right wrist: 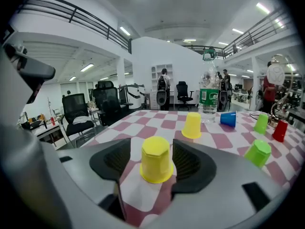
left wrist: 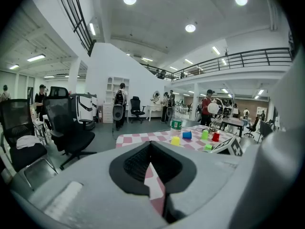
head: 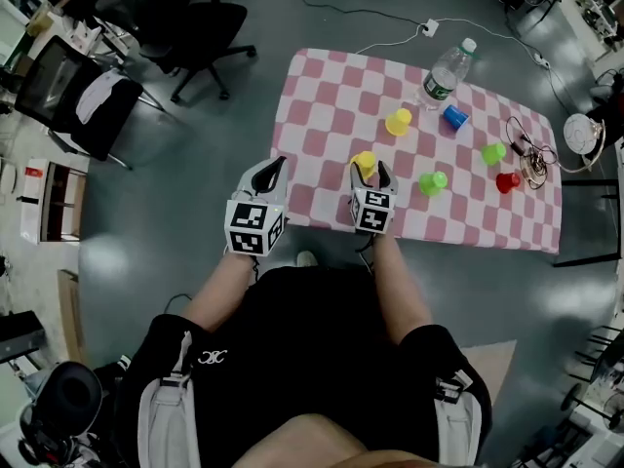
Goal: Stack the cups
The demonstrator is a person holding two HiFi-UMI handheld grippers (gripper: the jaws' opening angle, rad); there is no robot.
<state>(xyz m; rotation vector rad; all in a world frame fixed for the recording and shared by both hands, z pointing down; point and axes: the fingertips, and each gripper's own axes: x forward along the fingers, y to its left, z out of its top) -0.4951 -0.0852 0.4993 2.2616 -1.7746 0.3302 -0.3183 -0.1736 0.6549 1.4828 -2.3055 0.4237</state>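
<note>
Several upside-down cups stand on the pink-and-white checked table [head: 322, 96]. The nearest yellow cup [head: 363, 161] [right wrist: 156, 159] sits between the jaws of my right gripper [head: 370, 171], which is open; its pads flank the cup without pressing on it. Farther off are a second yellow cup [head: 398, 122] [right wrist: 192, 125], a blue cup [head: 454, 116], two green cups [head: 433, 181] [head: 493, 152] and a red cup [head: 507, 181]. My left gripper [head: 273, 169] [left wrist: 151, 163] hovers by the table's near-left corner, shut and holding nothing.
A clear water bottle [head: 446, 71] with a green label stands at the table's far edge. A tangle of wire [head: 531, 159] lies near the right edge. Black office chairs [head: 195, 27] stand on the floor to the left, and a cable [head: 390, 22] runs behind the table.
</note>
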